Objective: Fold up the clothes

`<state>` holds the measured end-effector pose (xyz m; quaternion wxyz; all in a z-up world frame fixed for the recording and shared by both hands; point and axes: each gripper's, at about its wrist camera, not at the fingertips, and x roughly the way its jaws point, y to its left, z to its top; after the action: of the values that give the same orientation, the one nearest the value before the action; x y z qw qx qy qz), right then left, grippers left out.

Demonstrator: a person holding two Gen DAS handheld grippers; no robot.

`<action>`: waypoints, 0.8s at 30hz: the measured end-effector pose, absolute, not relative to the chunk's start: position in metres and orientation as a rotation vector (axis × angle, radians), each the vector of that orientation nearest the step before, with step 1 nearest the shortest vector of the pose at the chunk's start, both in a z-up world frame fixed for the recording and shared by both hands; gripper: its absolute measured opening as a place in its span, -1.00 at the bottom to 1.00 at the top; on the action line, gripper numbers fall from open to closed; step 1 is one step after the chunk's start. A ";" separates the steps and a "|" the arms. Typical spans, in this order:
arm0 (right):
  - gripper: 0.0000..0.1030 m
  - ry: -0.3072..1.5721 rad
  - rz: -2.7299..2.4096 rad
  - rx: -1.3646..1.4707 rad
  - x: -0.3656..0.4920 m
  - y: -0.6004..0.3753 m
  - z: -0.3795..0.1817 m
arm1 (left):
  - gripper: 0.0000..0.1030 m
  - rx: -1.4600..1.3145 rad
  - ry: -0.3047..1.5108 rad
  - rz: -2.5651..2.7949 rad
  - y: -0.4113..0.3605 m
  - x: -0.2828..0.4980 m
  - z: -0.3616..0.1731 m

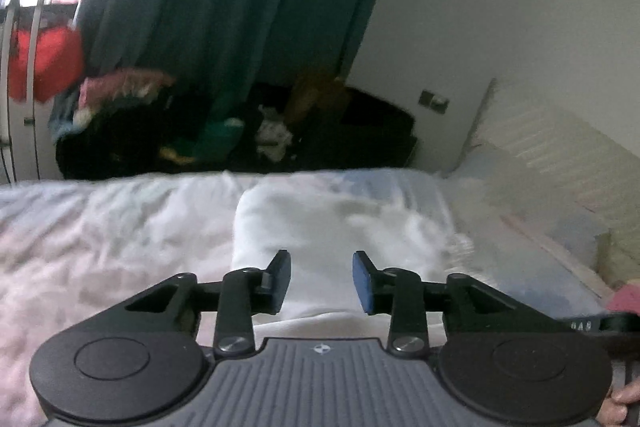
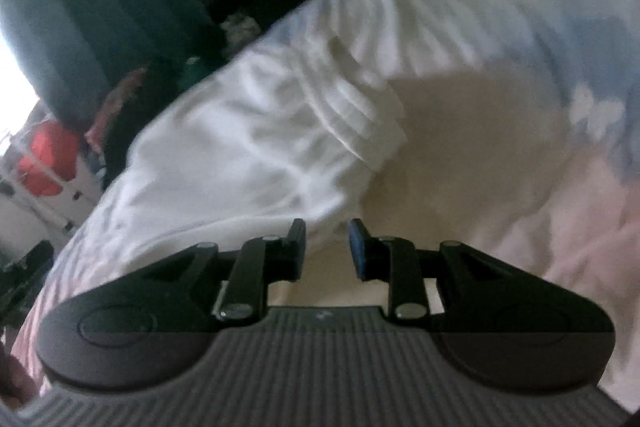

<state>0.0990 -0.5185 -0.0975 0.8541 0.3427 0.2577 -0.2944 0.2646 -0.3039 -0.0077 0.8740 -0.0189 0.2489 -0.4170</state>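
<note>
Letters by my left hand: pale raised characters, seemingly "GAS", on the black arm at my left gripper's right edge.
Mark on my body: small round cross emblem, no words.

Black grippers; blue pads

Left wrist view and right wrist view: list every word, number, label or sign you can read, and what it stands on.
"BAS" or "GAS", pale letters on a black part at the right edge of the left wrist view; first letter too blurred to settle.
Small round emblem, no letters, on the grey ribbed body behind the left claw.
Right wrist view: the same emblem, smeared; no readable text.
</note>
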 end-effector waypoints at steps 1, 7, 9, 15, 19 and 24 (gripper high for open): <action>-0.46 0.527 -0.603 0.703 0.092 -0.511 -0.084 | -0.16 -0.034 0.501 -0.866 -0.298 0.253 0.005; -0.46 0.444 -0.539 0.574 0.043 -0.459 -0.010 | 0.31 -0.031 0.409 -0.888 -0.252 0.172 0.066; -0.38 0.411 -0.524 0.538 0.024 -0.444 0.009 | 0.54 -0.020 0.386 -0.884 -0.238 0.146 0.081; 0.78 0.328 -0.490 0.445 -0.026 -0.401 0.049 | 1.00 -0.016 0.325 -0.858 -0.191 0.078 0.111; 0.78 0.308 -0.467 0.398 -0.049 -0.375 0.059 | 1.00 -0.004 0.307 -0.823 -0.166 0.047 0.119; 0.78 0.262 -0.457 0.330 -0.072 -0.344 0.057 | 0.99 0.040 0.287 -0.787 -0.142 0.013 0.120</action>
<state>-0.0717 -0.3439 0.0571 0.9521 0.1623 0.1287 -0.2248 0.0131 -0.1422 0.1203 0.9134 0.0196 0.1391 -0.3820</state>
